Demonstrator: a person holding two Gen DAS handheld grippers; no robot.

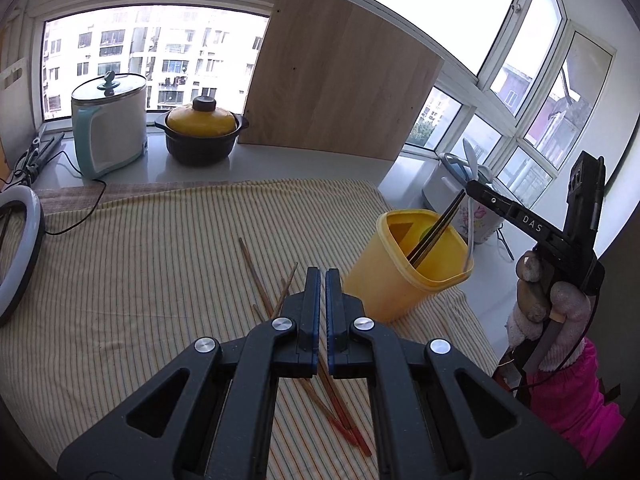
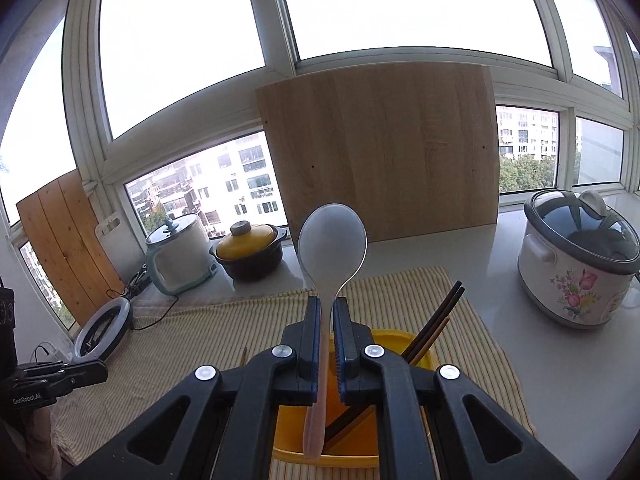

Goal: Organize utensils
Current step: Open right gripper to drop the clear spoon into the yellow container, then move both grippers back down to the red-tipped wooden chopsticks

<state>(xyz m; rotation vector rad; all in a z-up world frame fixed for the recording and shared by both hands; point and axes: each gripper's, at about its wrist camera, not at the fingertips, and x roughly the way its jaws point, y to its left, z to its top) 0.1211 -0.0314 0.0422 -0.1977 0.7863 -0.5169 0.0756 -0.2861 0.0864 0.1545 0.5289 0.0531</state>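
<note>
Right gripper (image 2: 327,304) clamped on spoon (image 2: 332,240); yellow holder (image 2: 424,354) at 6 o'clock. Lower handle-first, clear of chopsticks (image 2: 436,320).

Both views are lit by daylight admitted through the large windows (image 2: 192,52), where the sky is blown out to plain white. The striped cloth (image 1: 140,272) is evenly and softly lit, and only faint shadows are cast on it. Glare is seen on the glossy white tabletop (image 2: 496,304). Strong fisheye bending is shown in the window frames, and the corners are darkened. The near black tongs (image 1: 323,276) are rendered slightly soft.
</note>
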